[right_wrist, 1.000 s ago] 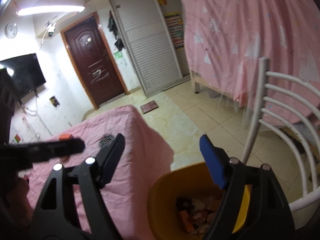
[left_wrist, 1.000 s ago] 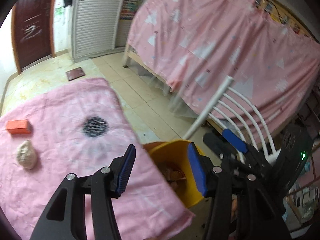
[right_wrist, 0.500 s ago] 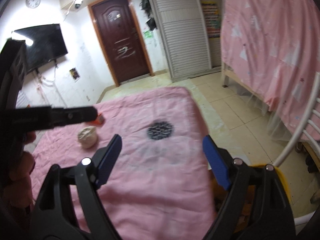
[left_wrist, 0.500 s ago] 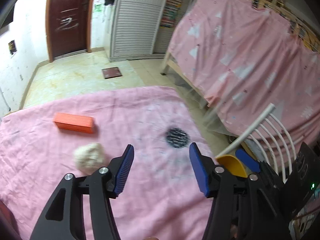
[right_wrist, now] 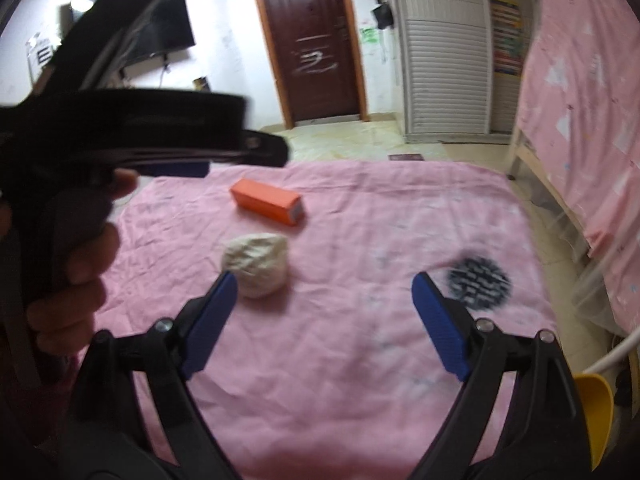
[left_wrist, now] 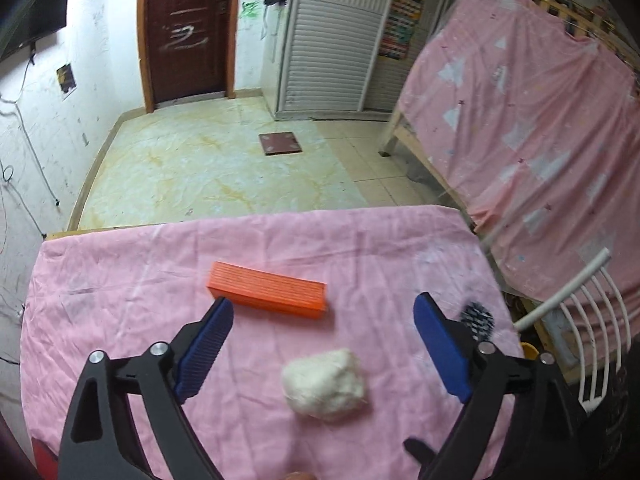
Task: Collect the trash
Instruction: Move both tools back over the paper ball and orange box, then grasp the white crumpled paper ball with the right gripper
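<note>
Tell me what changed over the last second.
Both grippers swung from the yellow bin back over the pink table. The left gripper and right gripper have just been opening, nothing between them. The orange box and paper ball lie untouched.

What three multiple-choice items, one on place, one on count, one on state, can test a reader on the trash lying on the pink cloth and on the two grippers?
1. Where does the crumpled white paper ball lie relative to the long orange cardboard box?
A. on top of it
B. nearer the cameras, apart from it
C. inside it

2. How many pieces of trash lie on the pink cloth?
A. two
B. four
C. none

3. What is between the blue fingers of the left gripper?
A. the box, clamped
B. the ball, clamped
C. nothing; they stand wide apart

Key: 1 B, cloth shows between them. 2 A, only box and ball. 3 C, the jaws have just been opening and hold nothing; the right gripper likewise.
</note>
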`<state>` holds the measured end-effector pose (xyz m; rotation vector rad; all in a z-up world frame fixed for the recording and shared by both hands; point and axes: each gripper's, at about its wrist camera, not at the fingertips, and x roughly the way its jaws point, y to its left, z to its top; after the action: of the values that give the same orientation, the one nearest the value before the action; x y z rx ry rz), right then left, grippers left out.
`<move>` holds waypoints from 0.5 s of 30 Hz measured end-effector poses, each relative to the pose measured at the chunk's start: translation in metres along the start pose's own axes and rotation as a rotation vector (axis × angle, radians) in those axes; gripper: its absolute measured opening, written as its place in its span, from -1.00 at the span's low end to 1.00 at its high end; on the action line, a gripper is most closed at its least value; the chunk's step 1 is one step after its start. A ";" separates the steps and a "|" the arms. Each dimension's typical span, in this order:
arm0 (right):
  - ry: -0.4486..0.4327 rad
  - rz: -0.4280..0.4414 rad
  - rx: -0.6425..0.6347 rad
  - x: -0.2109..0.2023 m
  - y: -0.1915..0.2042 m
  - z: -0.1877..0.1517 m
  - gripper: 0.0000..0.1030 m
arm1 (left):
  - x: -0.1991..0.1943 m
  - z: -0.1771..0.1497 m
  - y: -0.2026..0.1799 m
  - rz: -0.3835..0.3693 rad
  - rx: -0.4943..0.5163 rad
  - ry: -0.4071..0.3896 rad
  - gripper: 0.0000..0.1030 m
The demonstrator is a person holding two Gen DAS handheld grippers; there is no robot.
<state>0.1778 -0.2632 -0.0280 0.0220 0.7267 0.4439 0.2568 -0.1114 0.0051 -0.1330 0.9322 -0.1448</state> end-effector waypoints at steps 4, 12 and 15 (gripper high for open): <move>0.030 0.028 -0.039 0.016 0.015 0.005 0.70 | 0.017 0.007 0.016 0.016 -0.016 0.023 0.77; 0.064 0.060 -0.078 0.039 0.031 0.013 0.71 | 0.046 0.010 0.019 0.054 0.038 0.062 0.82; 0.080 0.067 -0.077 0.045 0.031 0.014 0.71 | 0.057 0.010 0.018 0.071 0.063 0.078 0.82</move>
<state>0.2050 -0.2153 -0.0411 -0.0446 0.7885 0.5390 0.2999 -0.1036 -0.0368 -0.0362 1.0079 -0.1144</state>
